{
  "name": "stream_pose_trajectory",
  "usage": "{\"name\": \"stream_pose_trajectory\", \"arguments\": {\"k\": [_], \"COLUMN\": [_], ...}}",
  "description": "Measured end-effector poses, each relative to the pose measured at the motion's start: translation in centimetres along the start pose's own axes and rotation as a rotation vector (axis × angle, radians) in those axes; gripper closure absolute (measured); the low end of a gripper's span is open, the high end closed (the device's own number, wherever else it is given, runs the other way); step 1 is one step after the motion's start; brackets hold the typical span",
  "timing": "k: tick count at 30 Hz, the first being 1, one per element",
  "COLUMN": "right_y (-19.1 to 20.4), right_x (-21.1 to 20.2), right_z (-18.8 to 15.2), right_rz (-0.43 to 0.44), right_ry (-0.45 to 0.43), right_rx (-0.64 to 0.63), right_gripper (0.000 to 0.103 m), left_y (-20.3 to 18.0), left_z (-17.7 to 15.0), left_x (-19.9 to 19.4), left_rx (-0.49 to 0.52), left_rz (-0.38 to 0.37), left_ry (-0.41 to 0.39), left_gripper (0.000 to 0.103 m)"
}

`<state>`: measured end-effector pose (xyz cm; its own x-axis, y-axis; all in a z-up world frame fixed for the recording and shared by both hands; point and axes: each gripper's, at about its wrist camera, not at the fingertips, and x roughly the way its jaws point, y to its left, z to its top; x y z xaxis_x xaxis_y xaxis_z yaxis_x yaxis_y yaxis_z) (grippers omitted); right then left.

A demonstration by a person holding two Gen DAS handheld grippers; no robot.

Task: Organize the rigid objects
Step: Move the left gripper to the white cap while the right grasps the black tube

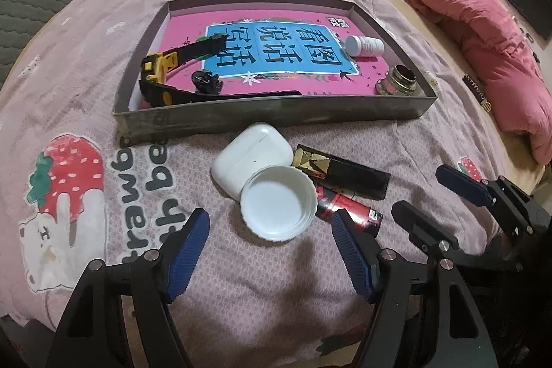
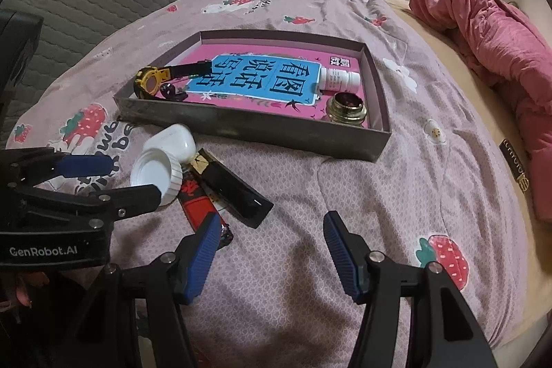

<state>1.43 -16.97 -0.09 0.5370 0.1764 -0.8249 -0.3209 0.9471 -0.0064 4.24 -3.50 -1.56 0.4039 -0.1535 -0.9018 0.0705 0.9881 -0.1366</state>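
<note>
The left gripper is pointing steeply downward with its jaws standing wide apart, its blue ribbed pads facing each other and pressing on nothing. The right gripper is angling downward as well, just beside the left one, its jaws also spread well apart and its blue pads gripping nothing. Seen from the right wrist view, the left gripper is reaching in from the left edge, its black fingers lying nearly level across the picture, one above the other.
</note>
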Motion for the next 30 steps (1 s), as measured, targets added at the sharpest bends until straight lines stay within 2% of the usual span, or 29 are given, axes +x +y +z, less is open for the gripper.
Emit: {"name": "stream_pose_trajectory", "arguments": {"k": [14, 23, 30], "right_y": [0.6, 2.2, 2.7], "right_x": [1.5, 3.4, 4.8], "right_z": [0.7, 1.9, 2.9], "right_rz": [0.004, 0.009, 0.031], "right_ry": [0.009, 0.037, 0.048], "right_rx": [-0.071, -0.216, -0.253], "right_gripper": [0.042, 0.042, 0.042], "left_y": [0.3, 1.4, 2.4], "left_z": [0.8, 0.6, 0.6], "left_x": [2.4, 2.7, 2.6], "left_rx": [-0.014, -0.045, -0.072], "left_rz": [0.069, 0.053, 0.043], "left_ry": [0.034, 0.047, 0.048], "left_gripper": [0.028, 0.028, 0.028]}}
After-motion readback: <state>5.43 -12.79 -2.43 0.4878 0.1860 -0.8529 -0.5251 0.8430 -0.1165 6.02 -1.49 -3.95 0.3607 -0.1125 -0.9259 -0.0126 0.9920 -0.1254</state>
